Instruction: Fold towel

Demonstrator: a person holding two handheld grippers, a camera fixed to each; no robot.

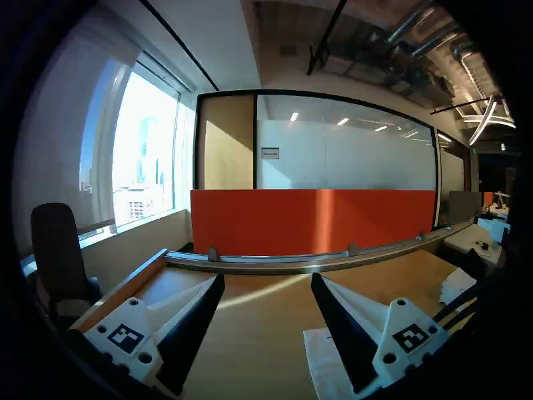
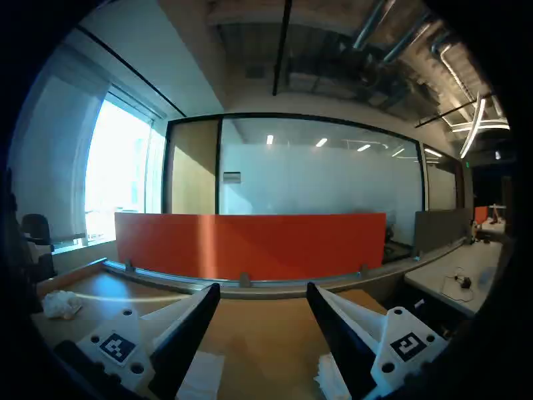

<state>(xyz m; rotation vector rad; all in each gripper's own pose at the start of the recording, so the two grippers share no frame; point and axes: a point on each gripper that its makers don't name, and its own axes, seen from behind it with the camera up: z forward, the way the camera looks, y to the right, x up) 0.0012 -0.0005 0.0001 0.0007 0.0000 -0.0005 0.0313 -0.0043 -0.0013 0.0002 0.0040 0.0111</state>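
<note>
- Towel (image 1: 323, 363), white and flat, lies on the wooden tabletop (image 1: 266, 333) close to its near edge in the left gripper view. One finger of the left gripper (image 1: 266, 277) covers a part of it.
- We see the left gripper with its fingers spread wide, and nothing is between them. We cannot tell if the finger touches the towel.
- In the right gripper view, the right gripper (image 2: 262, 285) is also wide open above the tabletop and has hold of nothing.
- At the near edge in this view we see white cloth (image 2: 205, 373) beside one finger and more beside the other. We cannot tell if it is one piece.
- A crumpled white cloth (image 2: 60, 303) lies near the left edge of the tabletop.
- An orange partition (image 1: 313, 220) stands along the far edge.
</note>
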